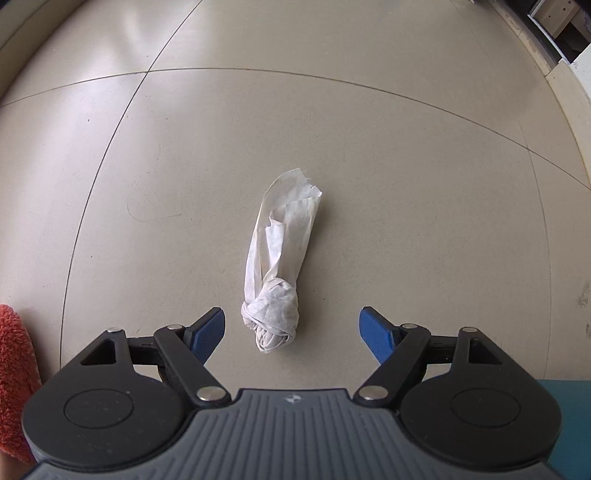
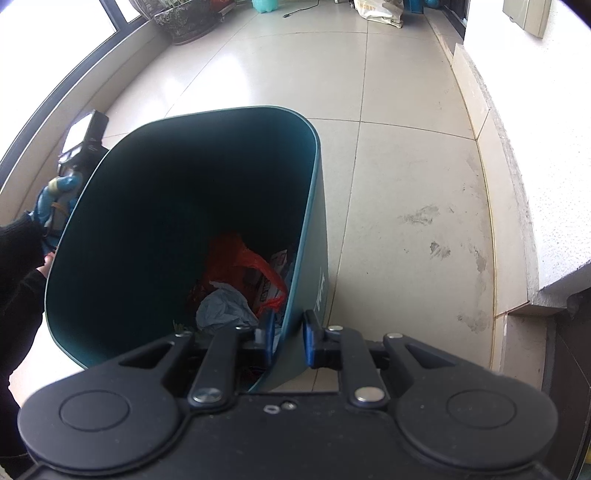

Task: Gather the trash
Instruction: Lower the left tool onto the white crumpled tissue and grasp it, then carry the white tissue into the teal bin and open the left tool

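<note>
A twisted white paper tissue (image 1: 279,266) lies on the beige tiled floor, its knotted end nearest me. My left gripper (image 1: 291,332) is open, its blue pads on either side of the knotted end, not touching it. My right gripper (image 2: 288,338) is shut on the near wall of a teal trash bin (image 2: 314,236). The bin holds a red plastic bag (image 2: 236,258), crumpled grey-white paper (image 2: 221,310) and a printed carton. The left gripper and the person's hand (image 2: 48,206) show beyond the bin's left side in the right wrist view.
An orange fluffy cloth (image 1: 14,376) is at the left edge and the teal bin's corner (image 1: 569,413) at the lower right. A white wall ledge (image 2: 535,184) runs along the right. A plant pot (image 2: 184,18) and bags stand far back.
</note>
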{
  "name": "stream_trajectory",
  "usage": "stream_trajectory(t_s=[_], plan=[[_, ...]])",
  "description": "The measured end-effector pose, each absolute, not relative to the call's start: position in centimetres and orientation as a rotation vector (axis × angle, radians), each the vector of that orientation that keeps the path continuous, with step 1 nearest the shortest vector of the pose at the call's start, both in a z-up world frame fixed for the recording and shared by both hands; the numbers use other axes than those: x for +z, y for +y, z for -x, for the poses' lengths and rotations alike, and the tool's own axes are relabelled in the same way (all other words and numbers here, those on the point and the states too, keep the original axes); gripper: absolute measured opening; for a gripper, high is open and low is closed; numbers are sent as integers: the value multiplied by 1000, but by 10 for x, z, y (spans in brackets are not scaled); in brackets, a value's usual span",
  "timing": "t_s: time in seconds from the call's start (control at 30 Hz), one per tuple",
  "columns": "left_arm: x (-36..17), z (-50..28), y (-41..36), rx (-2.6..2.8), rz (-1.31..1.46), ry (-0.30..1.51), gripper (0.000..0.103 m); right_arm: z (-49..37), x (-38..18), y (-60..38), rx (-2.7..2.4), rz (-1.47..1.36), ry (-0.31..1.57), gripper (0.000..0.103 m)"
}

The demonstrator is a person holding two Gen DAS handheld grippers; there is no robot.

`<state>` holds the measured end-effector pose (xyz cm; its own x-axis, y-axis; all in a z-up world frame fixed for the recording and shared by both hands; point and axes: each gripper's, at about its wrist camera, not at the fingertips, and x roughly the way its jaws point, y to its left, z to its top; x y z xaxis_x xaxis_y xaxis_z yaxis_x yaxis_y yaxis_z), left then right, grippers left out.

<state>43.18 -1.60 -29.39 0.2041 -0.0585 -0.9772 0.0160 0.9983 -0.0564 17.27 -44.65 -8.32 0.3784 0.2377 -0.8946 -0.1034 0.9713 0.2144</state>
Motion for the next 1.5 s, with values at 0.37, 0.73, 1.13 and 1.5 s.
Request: stream_trajectory(t_s=[0.37, 0.73, 1.13, 1.5], plan=[[-346, -441, -9, 37, 25, 1431, 49, -177, -85, -444, 214, -120, 1189, 15], [-288, -401, 0, 14, 43, 1373, 30, -177, -89, -438, 181, -107, 1192, 13], [-135, -318, -10, -70, 61, 1237, 30, -174, -87, -435, 128, -107, 1174, 11], [-18, -226, -43, -227, 21, 1112, 30, -174, -88, -438, 110, -135, 1163, 11]])
